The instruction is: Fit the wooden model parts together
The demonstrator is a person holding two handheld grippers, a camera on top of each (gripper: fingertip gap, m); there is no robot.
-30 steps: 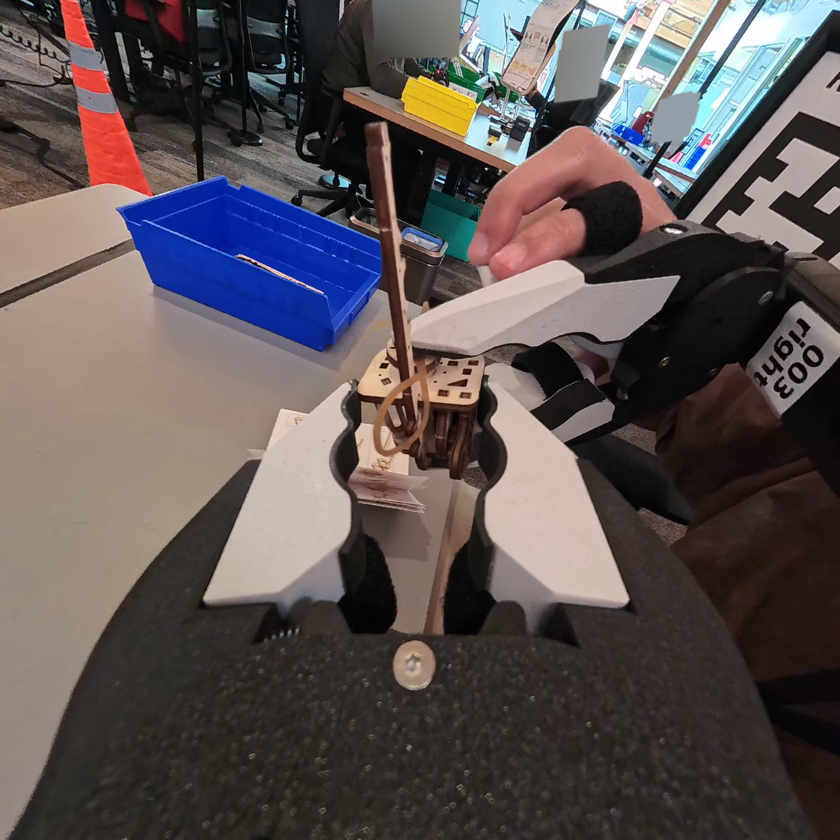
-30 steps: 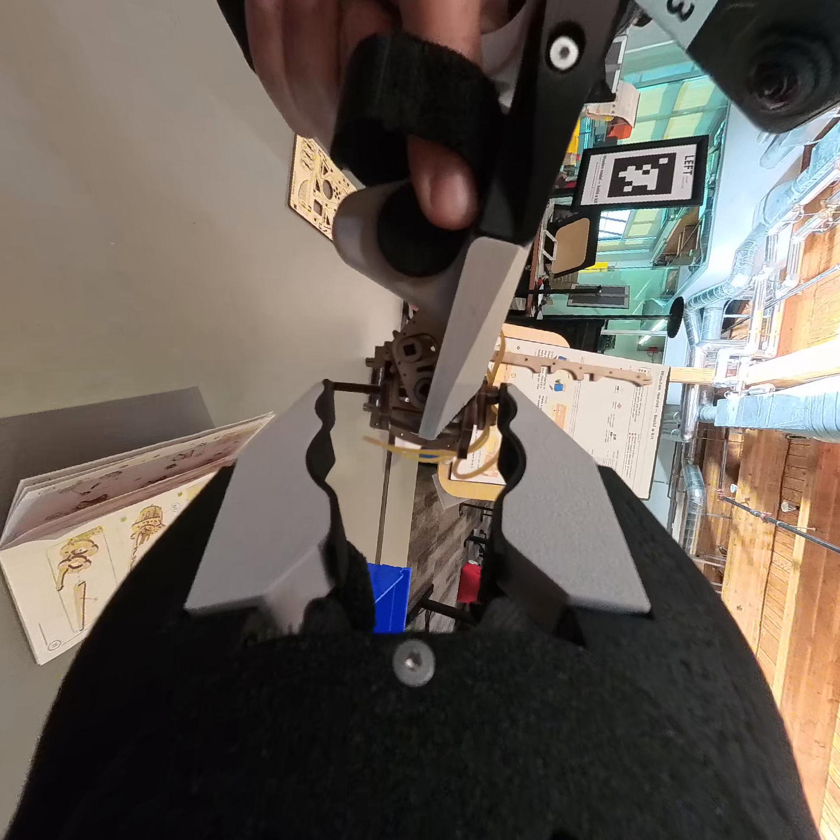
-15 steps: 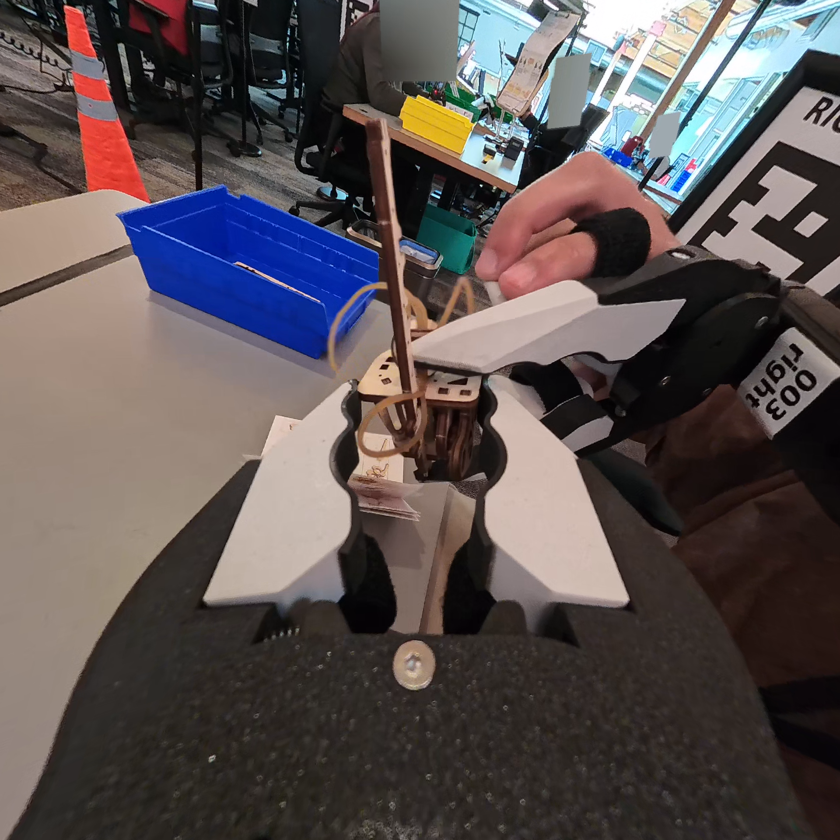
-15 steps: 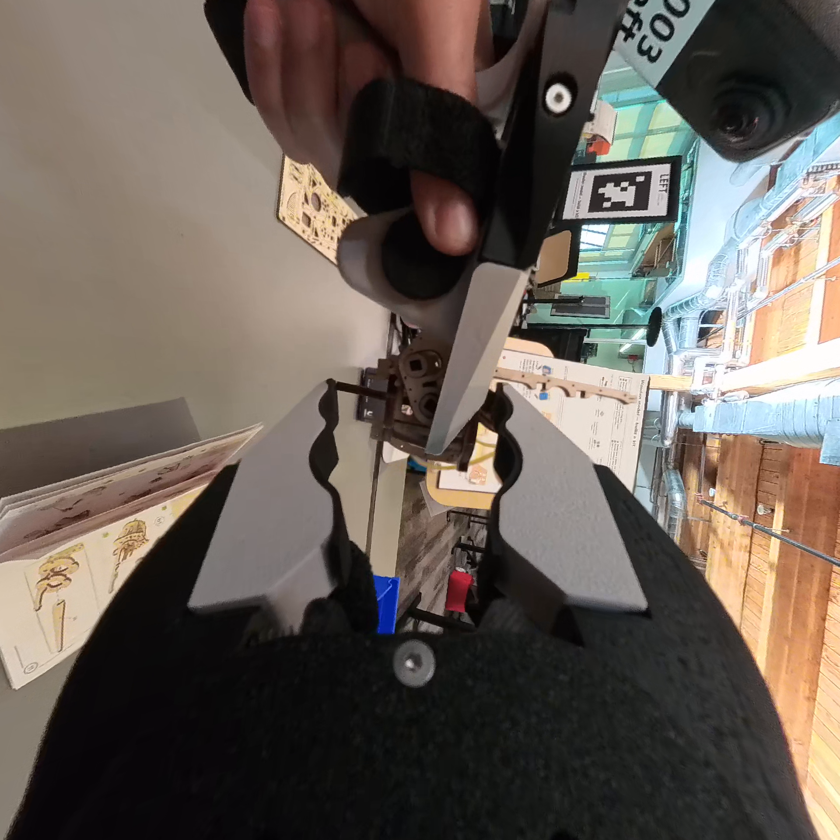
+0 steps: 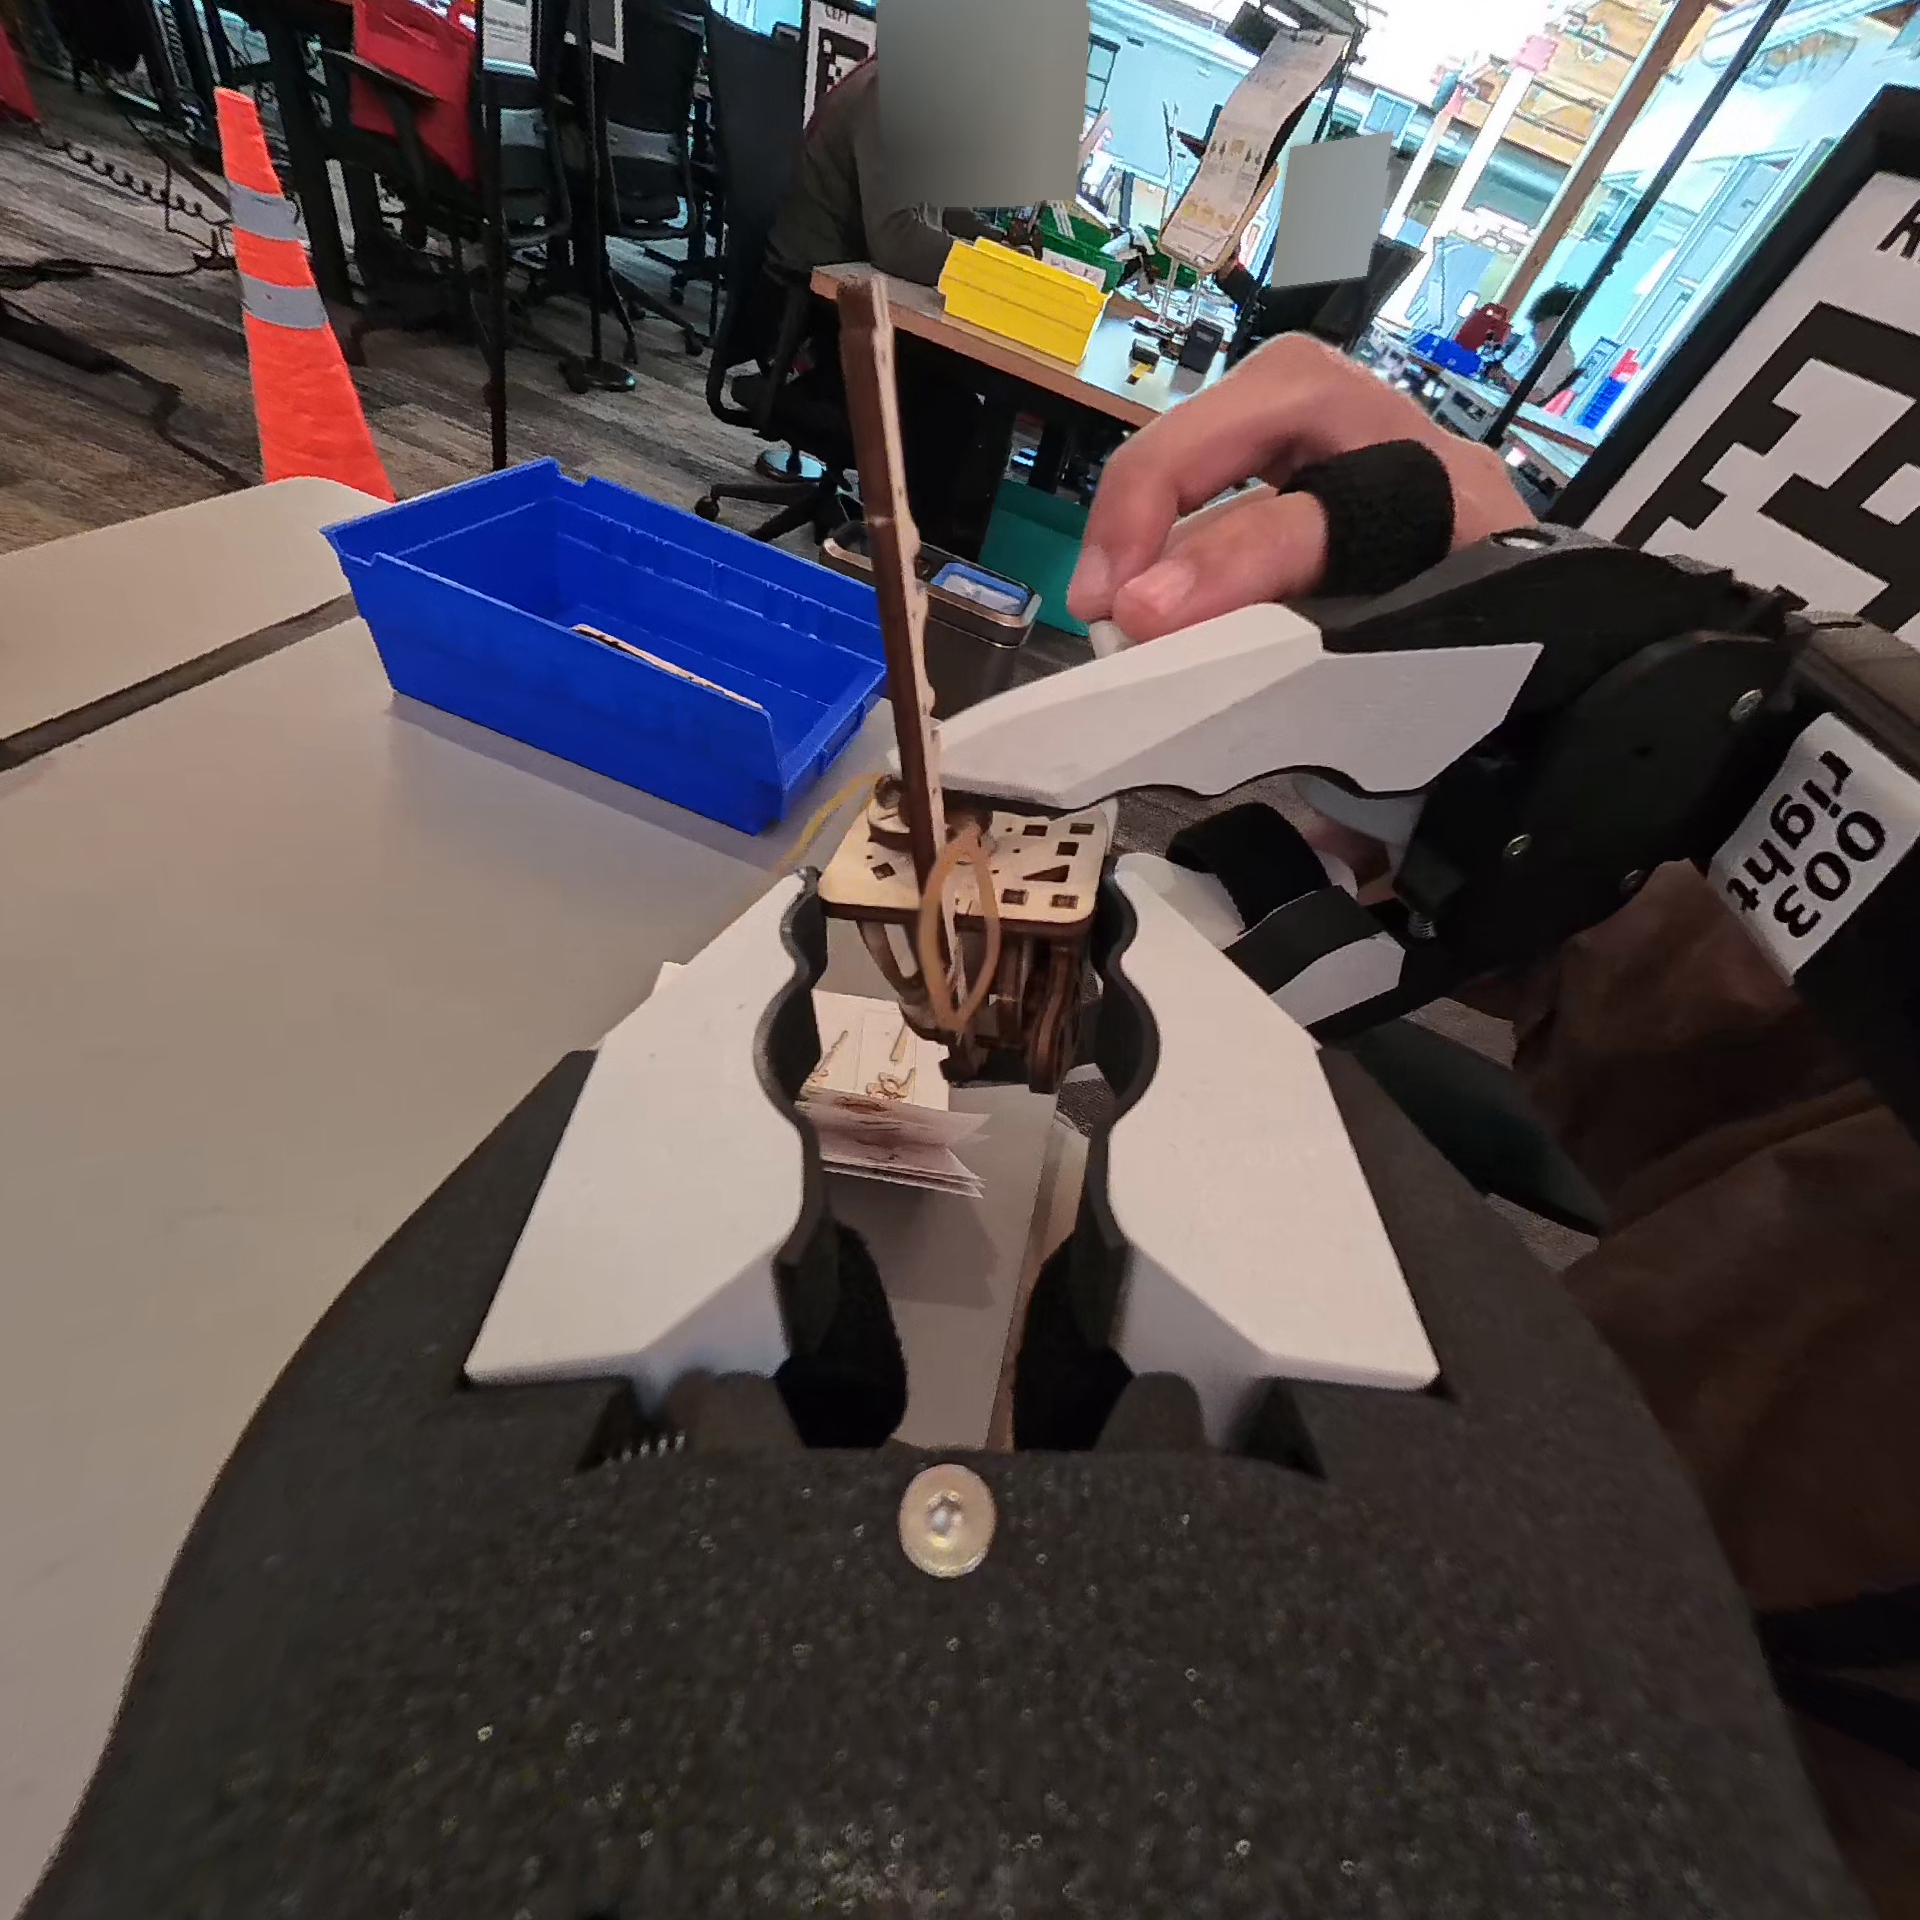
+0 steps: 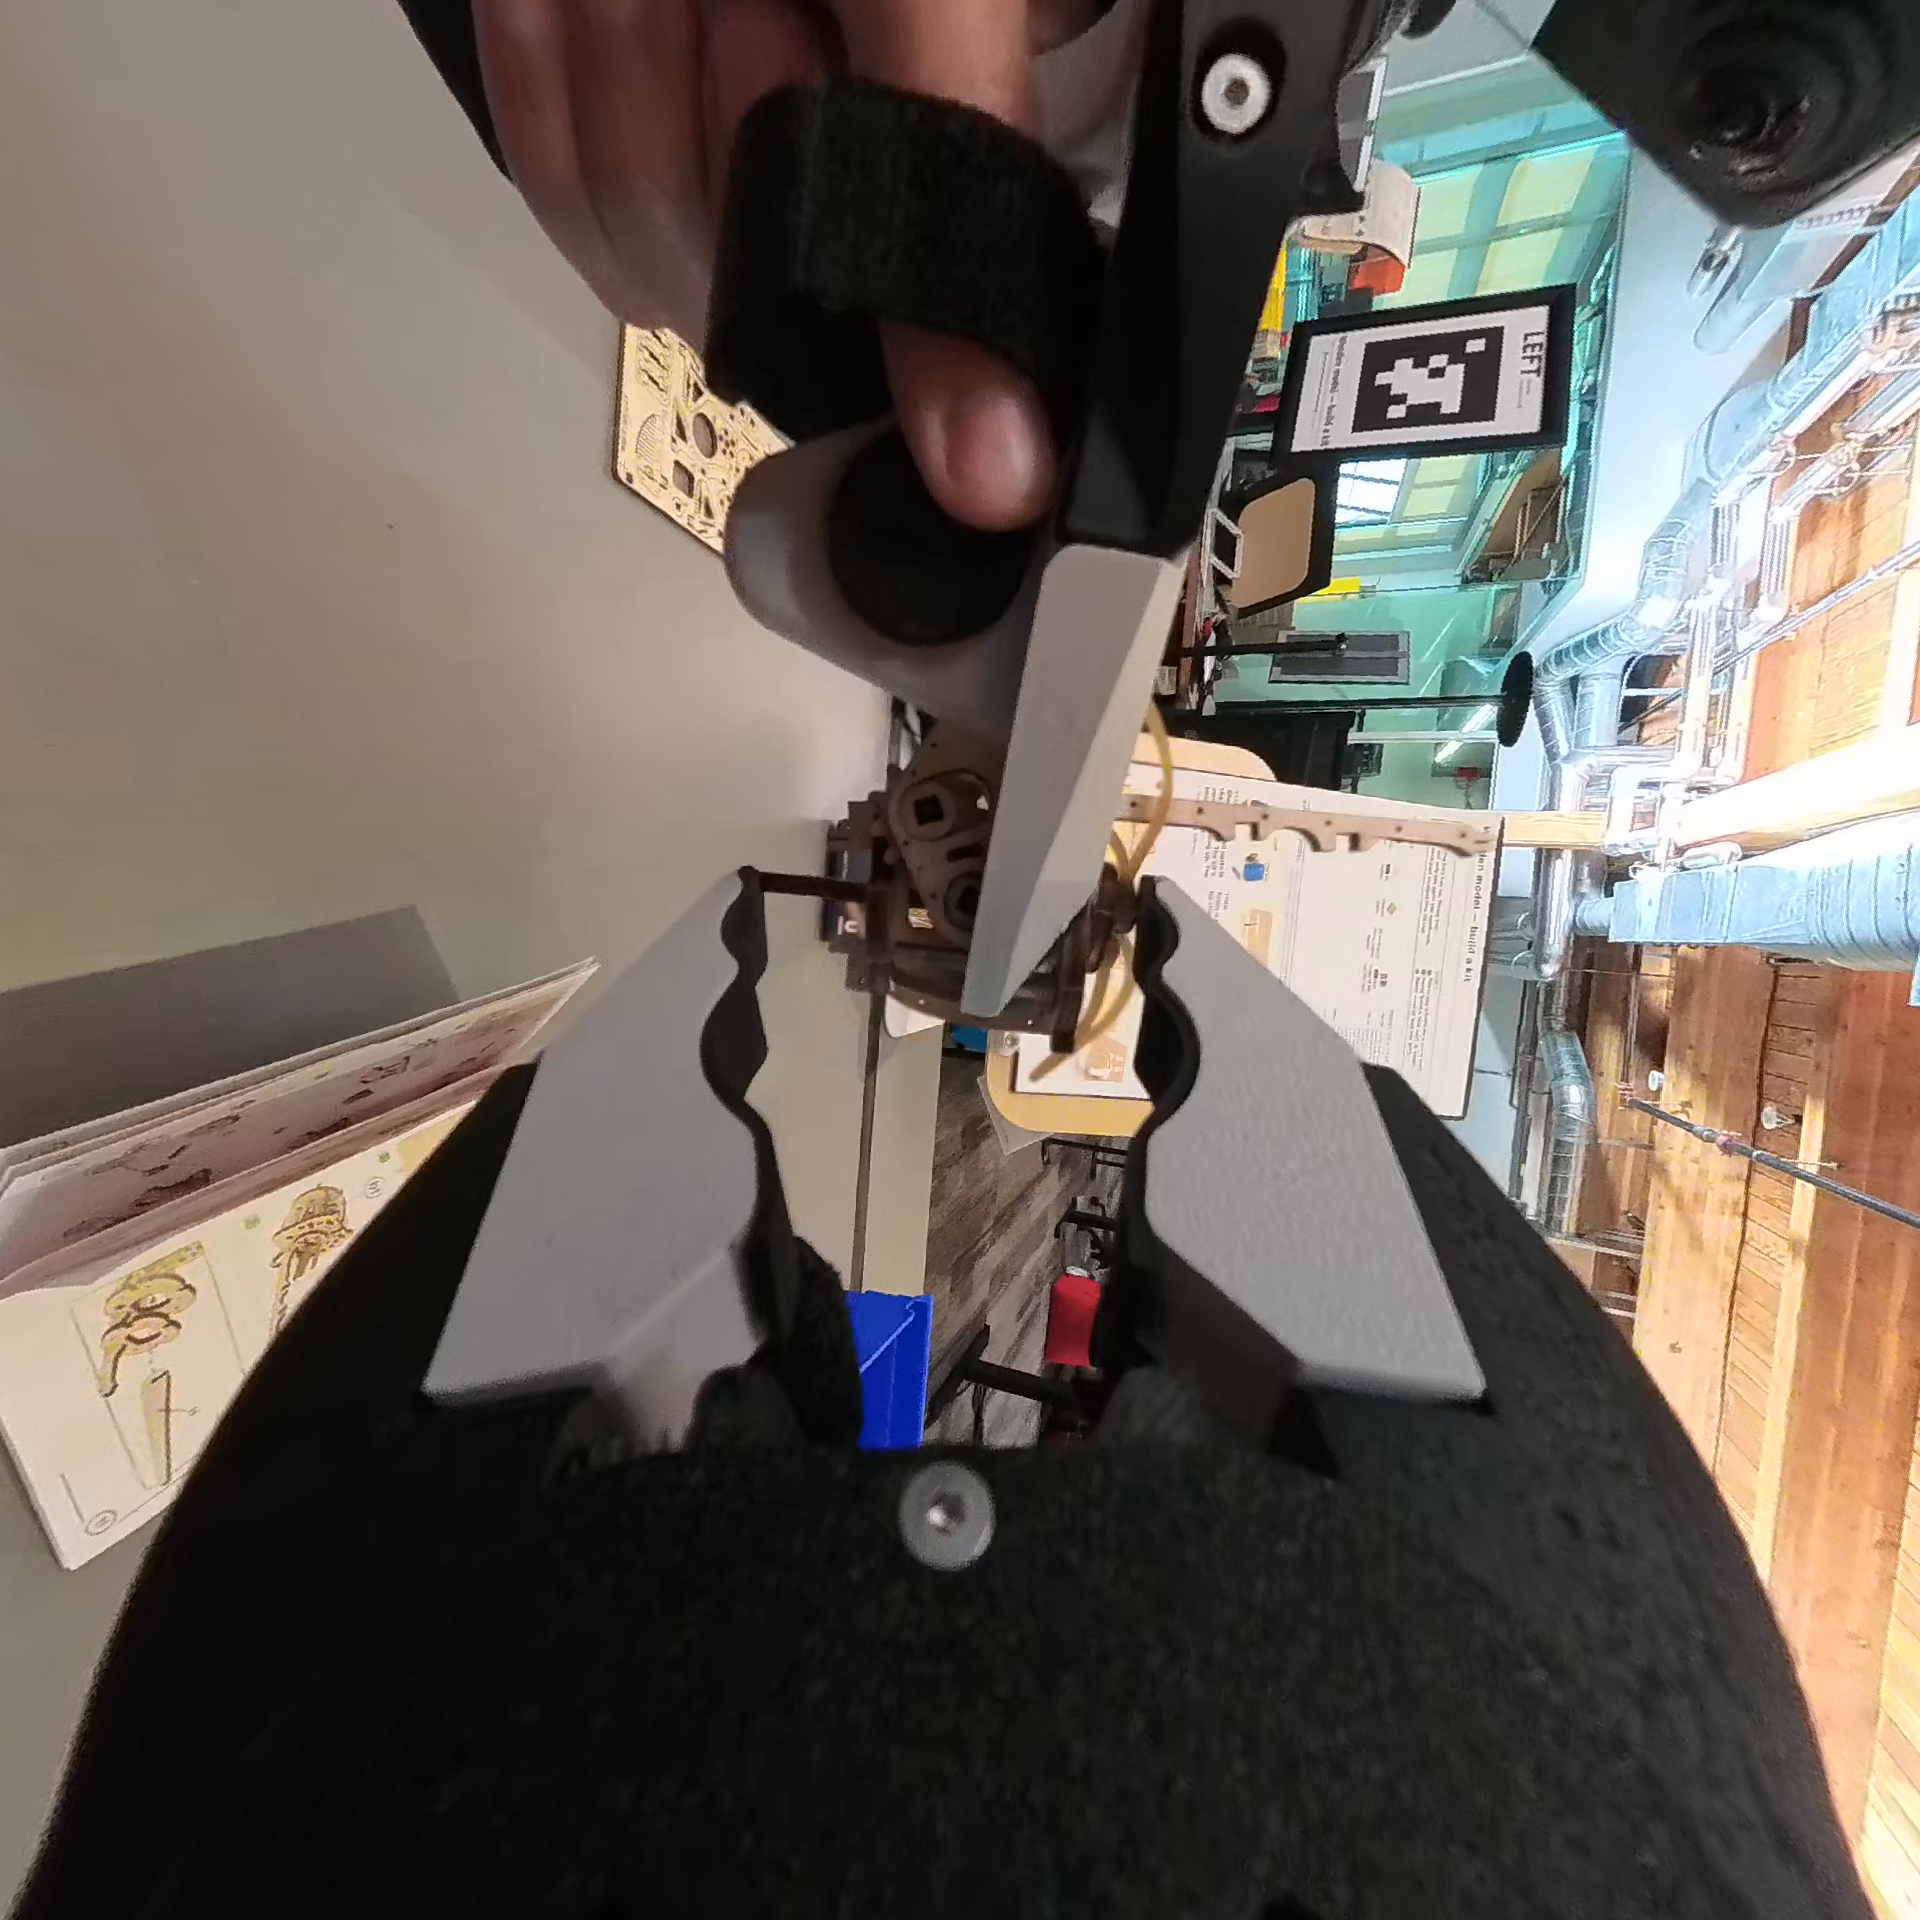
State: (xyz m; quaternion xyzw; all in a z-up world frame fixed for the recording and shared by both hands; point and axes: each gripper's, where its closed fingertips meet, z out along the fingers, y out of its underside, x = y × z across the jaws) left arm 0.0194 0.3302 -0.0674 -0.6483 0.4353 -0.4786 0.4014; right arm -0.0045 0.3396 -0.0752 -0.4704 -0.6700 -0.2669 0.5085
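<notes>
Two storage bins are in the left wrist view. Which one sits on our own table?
The blue bin, open-topped, on the near white table beyond the left tongs. The yellow bin sits on the far desk.

Sticker [image 5: 1813, 862]: white, black print, on the right gripper [image 5: 1023, 821]
Marker board [image 6: 1423, 374]: black-and-white pattern, small print
Poster [image 6: 1371, 956]: white, fine print
Booklet [image 6: 208, 1195]: drawings, captions too small to read
</notes>
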